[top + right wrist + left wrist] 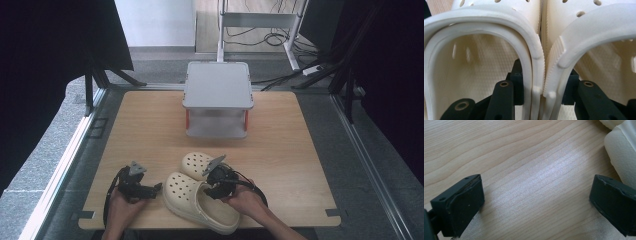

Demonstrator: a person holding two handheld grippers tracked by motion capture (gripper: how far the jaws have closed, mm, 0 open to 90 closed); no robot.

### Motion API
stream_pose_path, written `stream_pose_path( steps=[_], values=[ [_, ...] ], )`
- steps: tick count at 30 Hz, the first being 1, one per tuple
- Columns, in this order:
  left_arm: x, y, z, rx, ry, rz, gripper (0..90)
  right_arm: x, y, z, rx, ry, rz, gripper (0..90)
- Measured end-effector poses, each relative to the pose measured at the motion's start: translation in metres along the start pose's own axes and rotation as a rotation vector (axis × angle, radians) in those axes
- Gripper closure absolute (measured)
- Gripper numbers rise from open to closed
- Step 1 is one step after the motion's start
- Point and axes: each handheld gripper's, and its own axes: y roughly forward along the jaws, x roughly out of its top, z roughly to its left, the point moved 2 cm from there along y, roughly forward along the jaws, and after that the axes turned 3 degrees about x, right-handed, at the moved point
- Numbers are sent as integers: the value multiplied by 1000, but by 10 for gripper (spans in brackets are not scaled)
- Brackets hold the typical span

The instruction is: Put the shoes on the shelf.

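Pinching both clogs [541,50] together w/ right gripper [541,87], one jaw inside each. Left gripper [536,202] wide open, empty. Lift not started.

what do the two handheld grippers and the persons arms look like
Both grippers, left gripper and right gripper, are black, each topped by a grey three-cornered plate and trailing a looped black cable. In the left gripper view the fingers are blocky black pads with small screw holes. The forearms are bare, with no sleeves in sight.
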Motion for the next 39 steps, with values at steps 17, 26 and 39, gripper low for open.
stream_pose_path(
  steps=[17, 26, 39],
  values=[
    [0, 0, 0, -1, 0, 1, 0, 2, -32, -3, 27, 32, -8, 640],
    [0, 0, 0, -1, 0, 1, 0, 1, -48, -9, 13, 41, -19, 640],
    [0, 0, 0, 0, 1, 1, 0, 10, -79, -20, -1, 72, -28, 640]
  ],
)
